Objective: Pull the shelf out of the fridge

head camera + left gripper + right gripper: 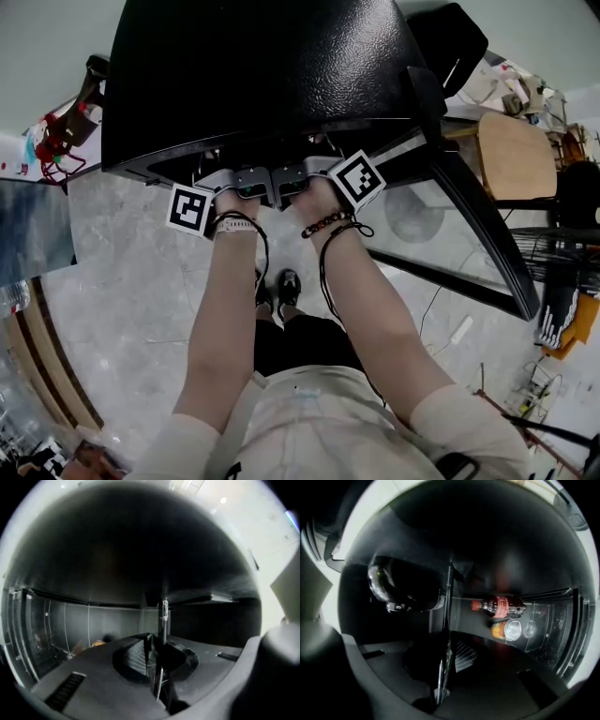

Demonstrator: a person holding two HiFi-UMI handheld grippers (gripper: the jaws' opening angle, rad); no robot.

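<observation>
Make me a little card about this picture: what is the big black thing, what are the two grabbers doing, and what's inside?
Place: black fridge, its glass door swung open
Left gripper: shut on the thin shelf, which shows edge-on between its jaws
Right gripper: shut on the same shelf, right beside the left one
Inside: dark bottle with red label; orange drink container next to it
Job: shelf gripped by both grippers, ready to pull

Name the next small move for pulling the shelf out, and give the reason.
Probably a short, even pull straight back with both hands. The left tongs and right tongs are each shut on the thin shelf, side by side inside the fridge, so the grip looks set.
</observation>
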